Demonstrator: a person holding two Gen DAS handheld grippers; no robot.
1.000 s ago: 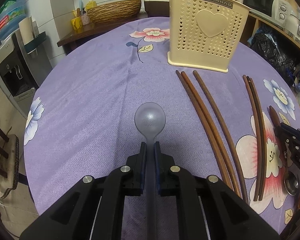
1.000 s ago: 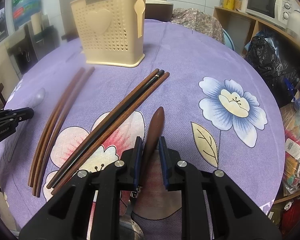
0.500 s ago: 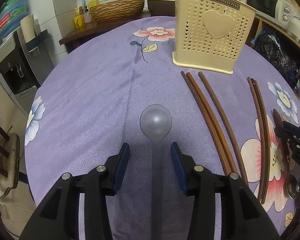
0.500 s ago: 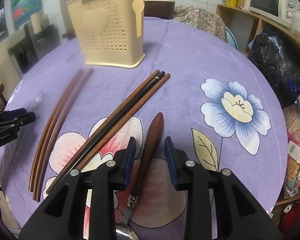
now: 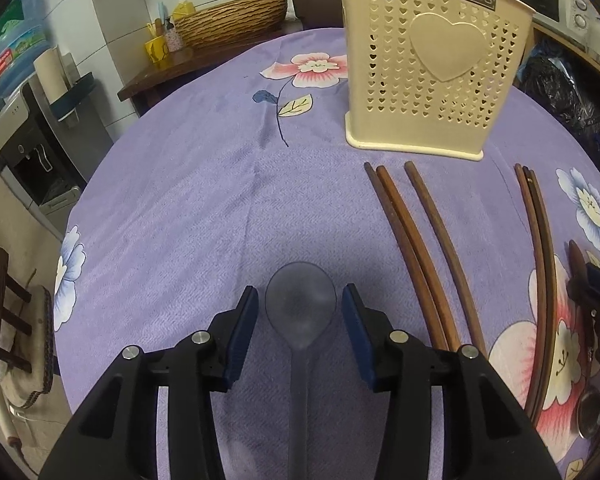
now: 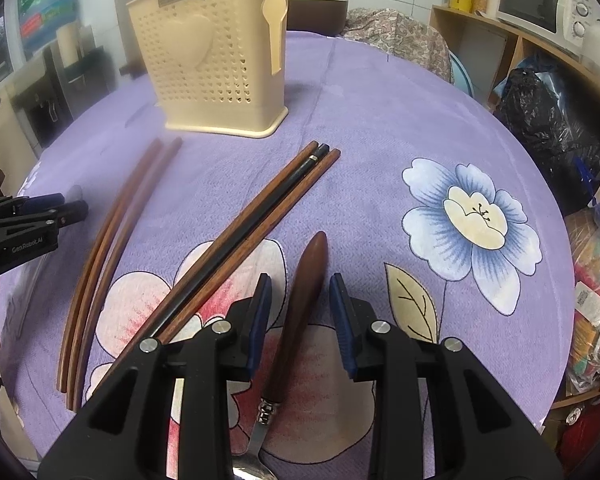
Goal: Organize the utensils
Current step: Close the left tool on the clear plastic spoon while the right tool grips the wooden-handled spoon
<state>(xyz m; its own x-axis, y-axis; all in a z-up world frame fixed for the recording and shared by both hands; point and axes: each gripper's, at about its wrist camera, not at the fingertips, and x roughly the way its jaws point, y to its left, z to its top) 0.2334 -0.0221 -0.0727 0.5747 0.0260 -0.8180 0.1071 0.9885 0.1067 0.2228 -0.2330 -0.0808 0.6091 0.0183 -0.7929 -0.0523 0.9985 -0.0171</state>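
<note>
While chopsticks point(image 5: 416, 256) flank it, holder point(image 5: 432, 68) stands beyond

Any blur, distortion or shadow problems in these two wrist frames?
Left wrist view: sharp; fisheye bends the chopsticks into arcs; a soft shadow darkens the cloth around the translucent spoon. Right wrist view: the foreground and wooden-handled spoon are crisp, but the beige holder and left edge look smeared; corners vignette black in both.
</note>
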